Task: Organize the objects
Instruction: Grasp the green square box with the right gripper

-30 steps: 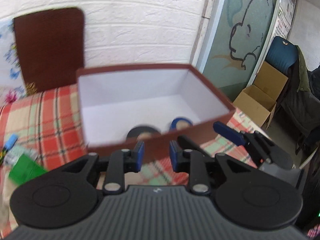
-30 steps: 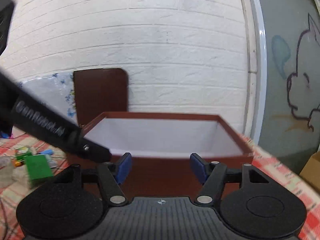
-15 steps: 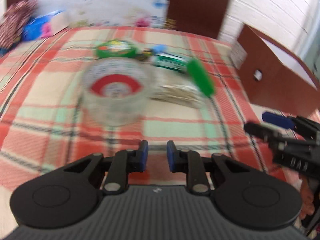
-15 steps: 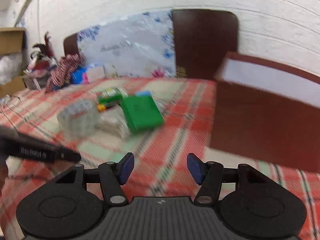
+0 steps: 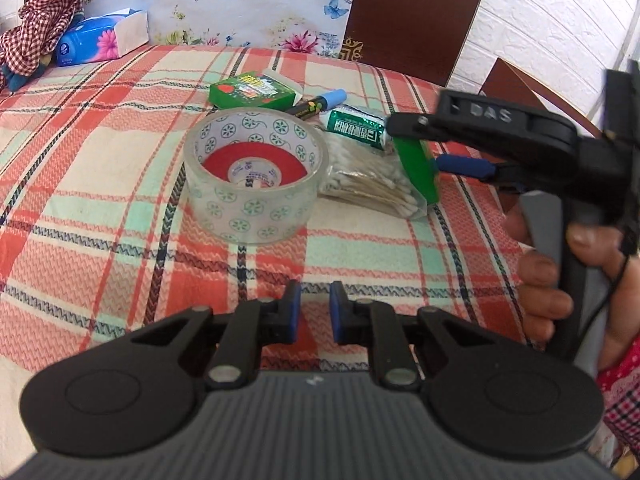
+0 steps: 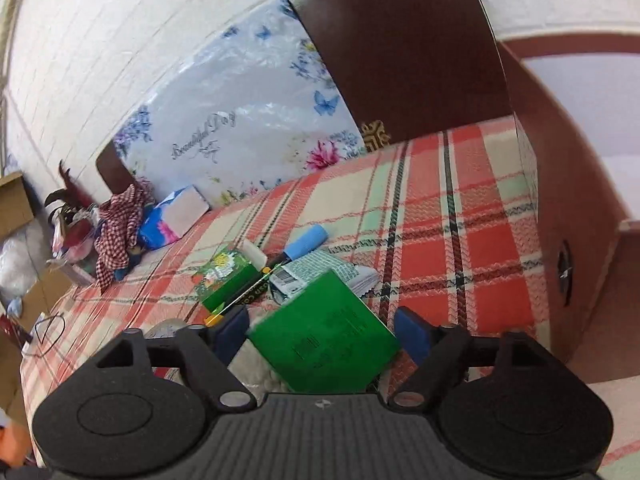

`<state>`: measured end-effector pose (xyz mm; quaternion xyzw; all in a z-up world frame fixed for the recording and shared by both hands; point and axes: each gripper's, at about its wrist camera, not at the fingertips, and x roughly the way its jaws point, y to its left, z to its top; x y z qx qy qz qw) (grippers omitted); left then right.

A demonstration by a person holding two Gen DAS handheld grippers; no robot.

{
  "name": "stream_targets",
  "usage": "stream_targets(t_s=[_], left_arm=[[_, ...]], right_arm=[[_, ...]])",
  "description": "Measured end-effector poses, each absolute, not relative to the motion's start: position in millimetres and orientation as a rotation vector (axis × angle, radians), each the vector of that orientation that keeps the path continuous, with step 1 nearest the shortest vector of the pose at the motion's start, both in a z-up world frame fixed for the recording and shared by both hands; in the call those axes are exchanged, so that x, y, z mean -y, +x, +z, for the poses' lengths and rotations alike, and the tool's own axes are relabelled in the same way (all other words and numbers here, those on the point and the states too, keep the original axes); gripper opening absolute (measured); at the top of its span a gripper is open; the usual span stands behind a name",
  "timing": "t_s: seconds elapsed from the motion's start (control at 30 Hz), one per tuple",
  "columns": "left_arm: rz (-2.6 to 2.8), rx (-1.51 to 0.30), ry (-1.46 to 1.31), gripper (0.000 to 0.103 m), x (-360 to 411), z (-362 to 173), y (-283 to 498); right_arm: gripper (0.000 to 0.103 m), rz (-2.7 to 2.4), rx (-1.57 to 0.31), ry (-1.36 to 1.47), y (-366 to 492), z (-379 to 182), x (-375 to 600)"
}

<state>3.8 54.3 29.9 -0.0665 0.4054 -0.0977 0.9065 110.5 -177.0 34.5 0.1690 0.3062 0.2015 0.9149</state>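
Clear tape roll (image 5: 252,172) upright at frame centre on plaid surface (image 5: 80,168), bag of cotton swabs (image 5: 372,184) touching its right side. Left hand-held gripper (image 5: 313,312) low centre, narrow gap, nothing between pads. Right hand-held gripper (image 6: 322,330) jaws opening, straddling tilted green card (image 6: 324,340), pads apart from it. Brown box (image 6: 560,184) at right edge.

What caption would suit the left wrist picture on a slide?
Left hand-held gripper, nearly closed and empty, faces a clear tape roll on the plaid tablecloth.
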Motion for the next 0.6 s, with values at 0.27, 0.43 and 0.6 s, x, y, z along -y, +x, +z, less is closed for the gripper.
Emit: stream_targets(t_s=[0.27,0.43,0.6], left_arm=[[-0.244,-0.855,-0.098,0.036,-43.9,35.5,-1.1],[-0.274,-0.868,-0.102,0.039,-39.0,41.5,-5.6],[-0.36,-0.883,-0.245,0.04,-36.4,55.8,9.4]], right_arm=[[0.033,0.477,-0.623,0.009,18.9,44.5,173.7],[0.034,0.351,-0.661,0.055,-21.9,21.5,209.5],[0.055,0.378,-0.632,0.013,-32.4,27.4,215.8]])
